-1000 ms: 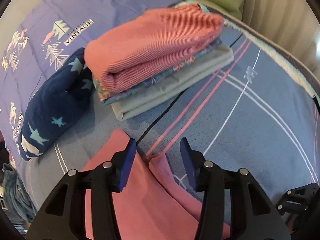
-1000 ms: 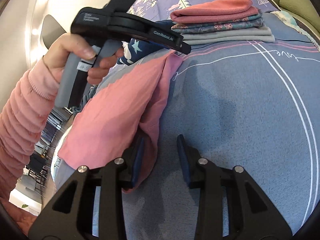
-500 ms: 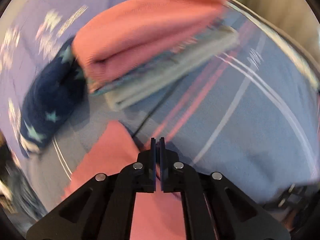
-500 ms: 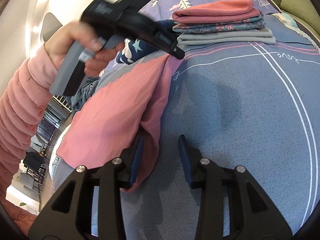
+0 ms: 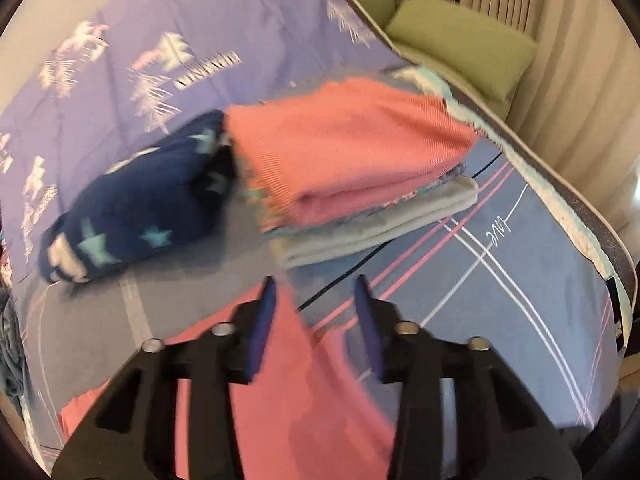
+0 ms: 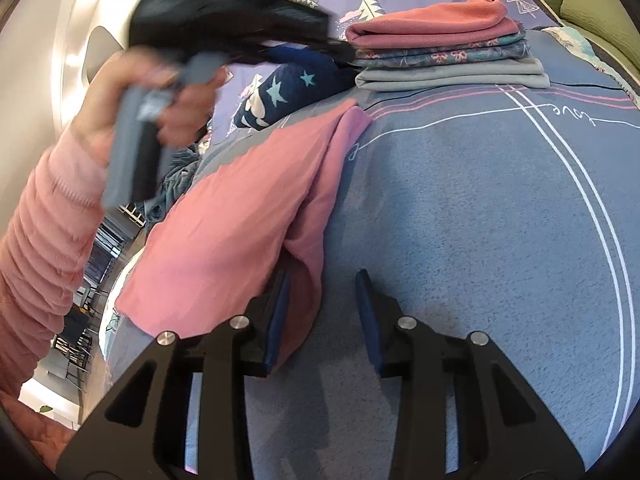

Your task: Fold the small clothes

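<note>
While the navy star-printed fleece bundle [image 5: 132, 216] lies far left on the blue-grey striped bedspread [image 5: 500, 280], the left gripper [image 5: 316, 312] hangs with jaws wide apart above the flat pink cloth garment [image 5: 288, 392], gripping nothing. Right of the bundle sits a folded stack of clothes [image 5: 360, 176]. Further right, the right gripper [image 6: 322, 308] also gapes wide, its left finger [image 6: 276, 320] at the garment's edge.

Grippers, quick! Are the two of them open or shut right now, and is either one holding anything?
Left gripper: open, holding nothing, above the pink cloth.
Right gripper: open, holding nothing; its left finger is beside the pink cloth's edge.
</note>
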`<state>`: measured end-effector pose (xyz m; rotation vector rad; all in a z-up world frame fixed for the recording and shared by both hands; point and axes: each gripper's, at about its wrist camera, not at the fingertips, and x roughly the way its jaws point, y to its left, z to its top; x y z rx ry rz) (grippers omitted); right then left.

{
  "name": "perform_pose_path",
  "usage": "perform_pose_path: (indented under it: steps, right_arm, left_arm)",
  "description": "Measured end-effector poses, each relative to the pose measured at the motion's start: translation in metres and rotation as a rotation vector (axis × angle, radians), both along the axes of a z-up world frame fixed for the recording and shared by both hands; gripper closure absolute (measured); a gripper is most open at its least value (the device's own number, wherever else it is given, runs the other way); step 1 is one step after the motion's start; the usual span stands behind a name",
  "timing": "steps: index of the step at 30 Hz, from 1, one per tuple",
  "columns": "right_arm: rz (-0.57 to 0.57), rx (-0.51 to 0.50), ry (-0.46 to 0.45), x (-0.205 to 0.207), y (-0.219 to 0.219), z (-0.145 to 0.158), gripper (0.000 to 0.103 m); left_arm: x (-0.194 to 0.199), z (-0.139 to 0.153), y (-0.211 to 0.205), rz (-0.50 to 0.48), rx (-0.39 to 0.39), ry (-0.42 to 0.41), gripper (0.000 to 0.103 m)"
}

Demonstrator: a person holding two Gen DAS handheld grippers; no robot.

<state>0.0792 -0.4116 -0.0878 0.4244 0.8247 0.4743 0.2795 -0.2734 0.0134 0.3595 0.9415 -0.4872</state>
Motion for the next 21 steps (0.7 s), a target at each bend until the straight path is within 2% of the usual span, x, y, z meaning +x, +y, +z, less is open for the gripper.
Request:
perform_pose_path:
  steps: [2, 4, 6, 7, 8, 10, 11, 13, 16, 18, 19, 20, 21]
  right_arm:
    - [0.009, 0.002, -0.004, -0.001, 0.001, 0.001, 0.068]
    - [0.022, 0.025, -0.008, -0.005, 0.001, 0.003, 0.067]
    - [0.038, 0.075, 0.002, -0.013, 0.000, 0.004, 0.052]
    - [0.032, 0.093, 0.008, -0.017, 0.000, 0.004, 0.039]
    - [0.025, 0.104, 0.016, -0.021, 0.001, 0.004, 0.034]
    - [0.014, 0.108, 0.073, -0.027, 0.007, -0.001, 0.032]
    - [-0.001, 0.098, 0.091, -0.030, 0.010, -0.002, 0.032]
    - [-0.031, 0.102, 0.108, -0.037, 0.016, 0.000, 0.032]
    - [-0.024, 0.158, 0.145, -0.040, 0.023, 0.001, 0.033]
    - [-0.064, 0.153, 0.176, -0.034, 0.025, -0.003, 0.044]
    - [-0.094, 0.154, 0.192, -0.029, 0.024, -0.005, 0.059]
    - [-0.124, 0.164, 0.215, -0.024, 0.022, -0.008, 0.082]
    - [-0.146, 0.193, 0.255, -0.017, 0.020, -0.015, 0.097]
  left_arm:
    - [-0.013, 0.000, 0.015, -0.013, -0.012, 0.005, 0.060]
    - [-0.024, -0.009, 0.037, -0.035, -0.040, 0.045, 0.061]
    - [-0.034, -0.024, 0.047, -0.069, -0.040, 0.065, 0.061]
    - [-0.038, -0.035, 0.048, -0.092, -0.031, 0.085, 0.062]
    - [-0.039, -0.042, 0.047, -0.106, -0.030, 0.099, 0.064]
    - [-0.047, -0.059, 0.035, -0.153, -0.033, 0.125, 0.068]
    - [-0.050, -0.067, 0.024, -0.165, -0.014, 0.110, 0.070]
    - [-0.052, -0.070, 0.010, -0.177, -0.008, 0.081, 0.069]
    - [-0.048, -0.073, -0.004, -0.153, 0.010, 0.082, 0.068]
    - [-0.047, -0.073, -0.002, -0.157, 0.004, 0.080, 0.067]
    - [-0.047, -0.074, 0.000, -0.160, -0.008, 0.080, 0.067]
    - [-0.047, -0.074, 0.002, -0.159, -0.020, 0.081, 0.067]
    - [-0.047, -0.074, 0.005, -0.152, -0.039, 0.085, 0.067]
